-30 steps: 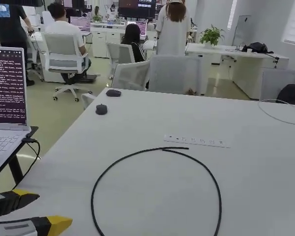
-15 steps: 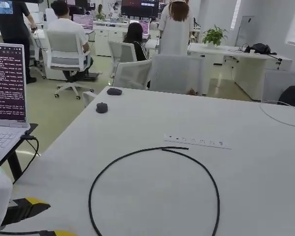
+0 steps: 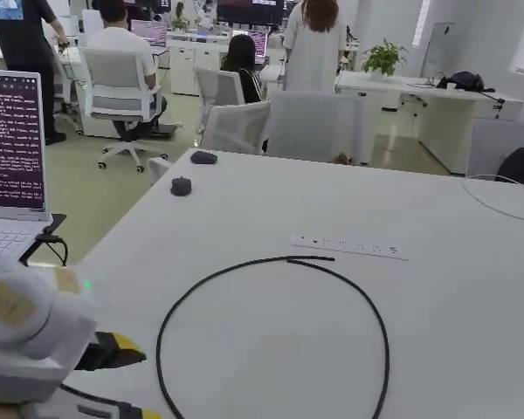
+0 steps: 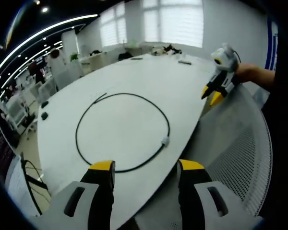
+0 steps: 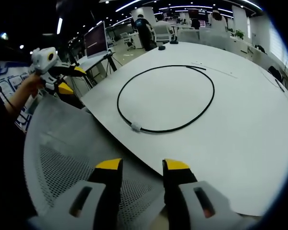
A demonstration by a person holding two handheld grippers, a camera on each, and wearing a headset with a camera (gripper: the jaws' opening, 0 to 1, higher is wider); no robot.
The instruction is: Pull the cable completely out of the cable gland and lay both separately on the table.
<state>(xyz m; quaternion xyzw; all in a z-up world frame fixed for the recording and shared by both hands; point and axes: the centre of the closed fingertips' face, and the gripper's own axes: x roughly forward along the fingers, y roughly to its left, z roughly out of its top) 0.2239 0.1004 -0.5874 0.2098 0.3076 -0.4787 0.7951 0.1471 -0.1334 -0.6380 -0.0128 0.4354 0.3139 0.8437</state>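
Observation:
A black cable (image 3: pixel 158 336) lies in a wide loop on the white table (image 3: pixel 454 288). A small pale cable gland (image 4: pixel 165 141) sits on the cable at the loop's near side, also seen from the right gripper view as the gland (image 5: pixel 136 127). My left gripper (image 3: pixel 133 382) rises at the bottom left of the head view, beside the table's edge. Its jaws (image 4: pixel 146 166) are open and hold nothing. My right gripper (image 5: pixel 142 164) is open too, hovering above a mesh chair back (image 5: pixel 62 143), short of the table edge. Neither gripper touches the cable (image 5: pixel 214 91).
A laptop (image 3: pixel 9 148) stands on a stand at the left. Two dark mice (image 3: pixel 182 186) lie at the table's far left corner, and a flat white strip (image 3: pixel 349 247) lies beyond the loop. Office chairs and people are behind the table.
My left gripper has risen higher into the bottom-left corner of the head view. The head camera has shifted a little. The cable loop lies as before.

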